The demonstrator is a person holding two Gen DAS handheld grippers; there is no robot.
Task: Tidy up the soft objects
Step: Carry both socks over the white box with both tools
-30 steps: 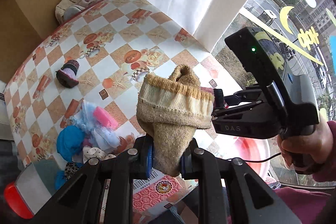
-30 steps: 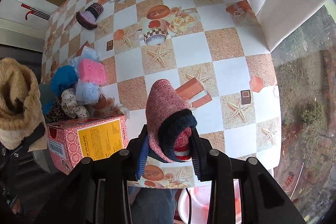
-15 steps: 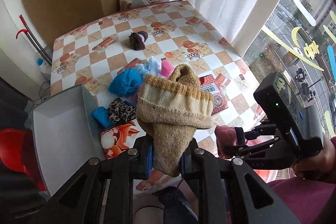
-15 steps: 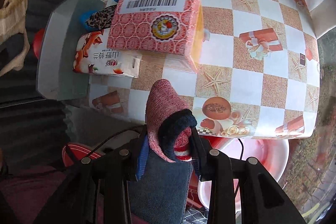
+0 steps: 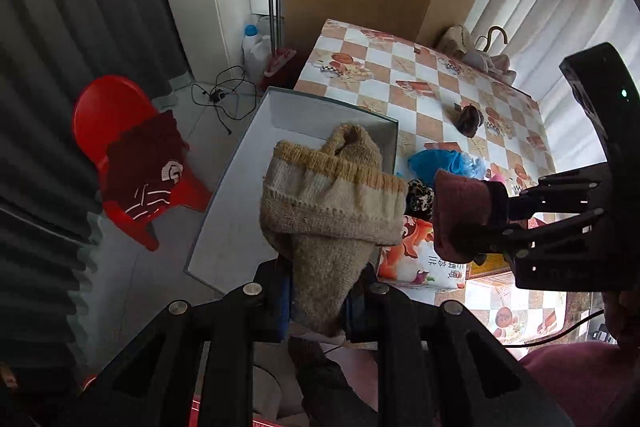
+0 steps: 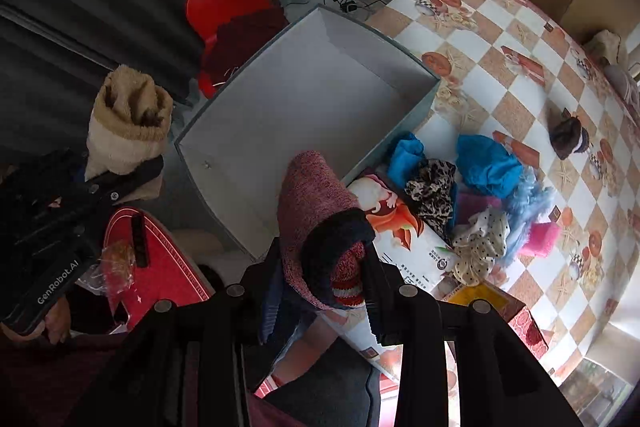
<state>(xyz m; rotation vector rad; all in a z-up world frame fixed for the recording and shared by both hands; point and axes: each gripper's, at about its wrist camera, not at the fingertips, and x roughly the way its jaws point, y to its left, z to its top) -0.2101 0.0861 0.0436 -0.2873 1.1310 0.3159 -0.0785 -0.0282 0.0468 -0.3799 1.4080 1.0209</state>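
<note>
Both grippers clamped: left gripper (image 5: 316,301) on beige sock (image 5: 332,203), right gripper (image 6: 325,281) on maroon sock (image 6: 316,211), over grey box (image 6: 280,115).

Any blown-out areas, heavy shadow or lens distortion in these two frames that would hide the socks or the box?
Left wrist view: window glare at right washes out the tablecloth; the beige sock and grey box stay readable. Right wrist view: dark left side, yet the maroon sock is sharp. Both show fisheye bending and black corner vignetting.
</note>
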